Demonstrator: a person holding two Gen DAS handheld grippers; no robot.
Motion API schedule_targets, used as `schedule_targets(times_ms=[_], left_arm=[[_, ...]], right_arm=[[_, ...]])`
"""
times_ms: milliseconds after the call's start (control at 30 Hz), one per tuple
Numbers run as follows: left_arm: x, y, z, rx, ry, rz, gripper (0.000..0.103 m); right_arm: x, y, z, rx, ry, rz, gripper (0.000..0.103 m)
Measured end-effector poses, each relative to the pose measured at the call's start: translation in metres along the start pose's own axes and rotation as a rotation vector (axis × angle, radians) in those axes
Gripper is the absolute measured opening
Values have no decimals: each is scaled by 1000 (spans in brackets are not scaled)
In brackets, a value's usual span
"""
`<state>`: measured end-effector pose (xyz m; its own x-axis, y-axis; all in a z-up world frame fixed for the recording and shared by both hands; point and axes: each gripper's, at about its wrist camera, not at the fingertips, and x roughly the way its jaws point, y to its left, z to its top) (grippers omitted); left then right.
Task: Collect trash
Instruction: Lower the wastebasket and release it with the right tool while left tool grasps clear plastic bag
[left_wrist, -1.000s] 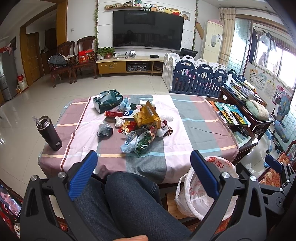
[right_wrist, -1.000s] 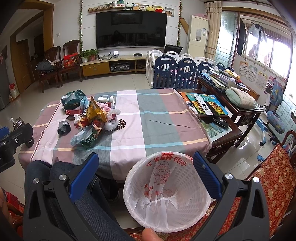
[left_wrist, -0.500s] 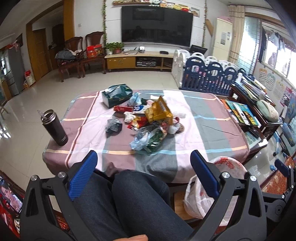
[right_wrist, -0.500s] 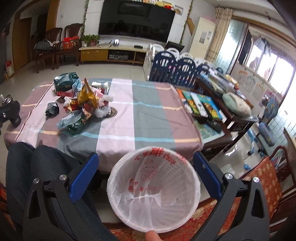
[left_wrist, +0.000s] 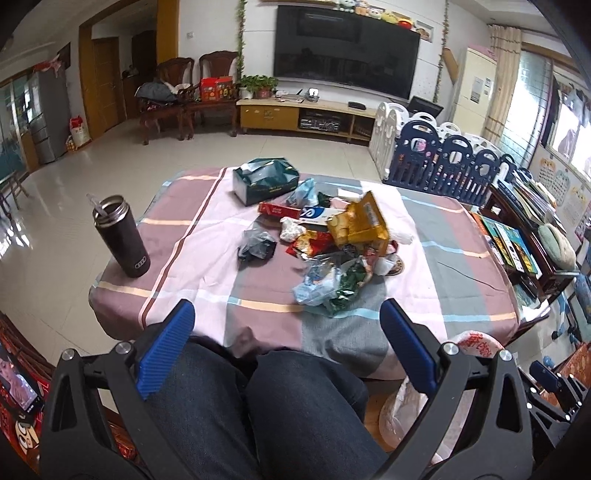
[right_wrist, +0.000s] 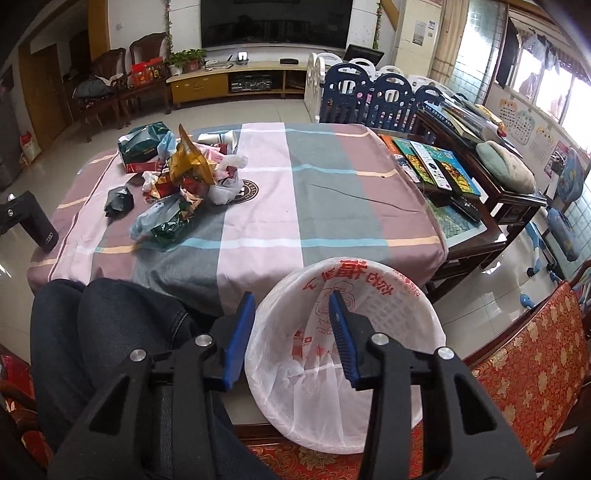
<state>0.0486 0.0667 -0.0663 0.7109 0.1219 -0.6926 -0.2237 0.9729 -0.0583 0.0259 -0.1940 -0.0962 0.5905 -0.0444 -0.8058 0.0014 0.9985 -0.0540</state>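
Left hand-held gripper (left_wrist: 286, 325) wide; right hand-held gripper (right_wrist: 291, 317) narrowed, straddling bin (right_wrist: 424, 314) rim; bin bottom hidden.

Daylight comes from the windows (right_wrist: 546, 85) at my right, and they are overexposed. The floor (left_wrist: 48, 236) shows soft glare. Both views bend strongly near their dark corners, and small details are slightly blurred.

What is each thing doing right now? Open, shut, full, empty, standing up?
Left gripper: open, holding nothing.
Right gripper: part open, straddling the bin rim.
Bin: lined with a white bag, looks empty.
Trash pile: heaped loose on the table.
Black bag: crumpled, apart from the pile.
Flask: upright, lid off.
TV: off.
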Motion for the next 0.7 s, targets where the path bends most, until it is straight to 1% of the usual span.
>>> schedule_targets(times_ms=[133, 267, 367, 433, 467, 533, 567, 633, 667, 700], left_arm=[[24, 34, 2, -95, 33, 49, 95], [44, 59, 1, -175, 68, 72, 95], [55, 68, -3, -188, 98, 77, 95], [66, 76, -4, -186, 116, 116, 95], [71, 84, -4, -202, 122, 145, 95], [81, 102, -7, -260, 132, 175, 95], [85, 109, -9, -286, 137, 176, 94], [96, 116, -13, -319, 152, 154, 84], [102, 115, -14, -317, 166, 138, 77], [112, 110, -15, -301, 193, 112, 75]], right_arm=[[11, 7, 0, -17, 20, 19, 43], [20, 16, 1, -31, 30, 36, 52], [26, 21, 3, -42, 29, 43, 55], [32, 24, 7, -47, 26, 55, 59], [36, 26, 9, -49, 23, 60, 61], [45, 30, 15, -43, 29, 77, 61], [51, 30, 18, -26, 36, 96, 61], [63, 32, 23, 7, 45, 132, 61], [69, 33, 26, 17, 52, 140, 61], [77, 35, 29, 25, 62, 144, 61]])
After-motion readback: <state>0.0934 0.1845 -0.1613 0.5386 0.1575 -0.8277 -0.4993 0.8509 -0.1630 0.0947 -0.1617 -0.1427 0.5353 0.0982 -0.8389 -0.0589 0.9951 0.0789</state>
